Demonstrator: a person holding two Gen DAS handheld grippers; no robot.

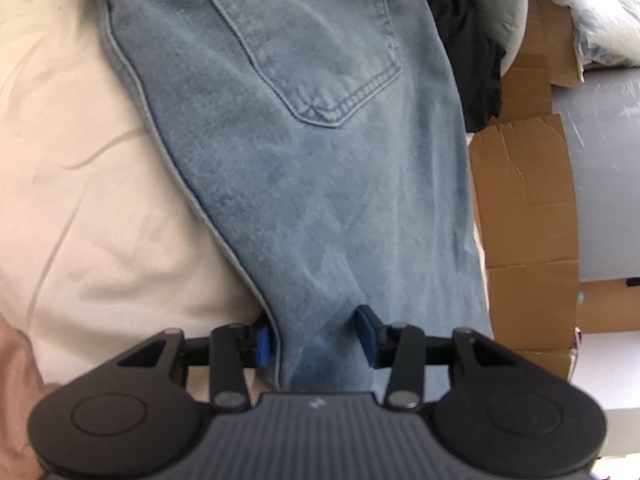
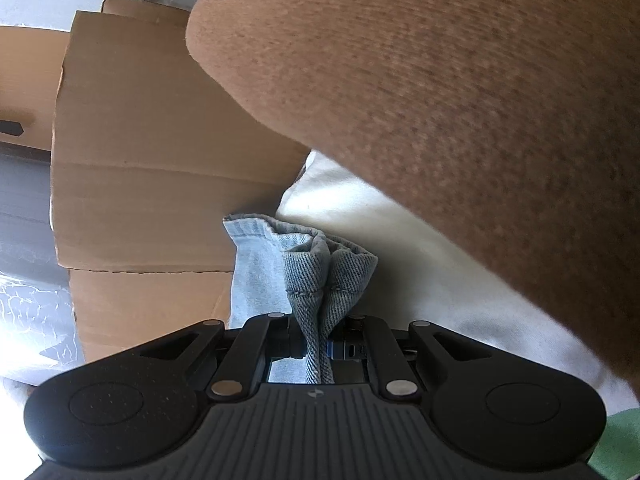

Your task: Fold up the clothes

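Note:
Light blue jeans stretch away from my left gripper over a cream bedsheet, back pocket facing up. The left blue pads stand on either side of a thick bunch of denim and hold it. In the right wrist view, my right gripper is shut on a bunched hem of the jeans, which sticks up past the fingers. How the two held ends connect is hidden.
Cardboard boxes stand to the right of the bed, and also appear as cardboard boxes in the right view. A brown knit sleeve fills the upper right there. Dark clothes lie beyond the jeans. White bedding lies under the sleeve.

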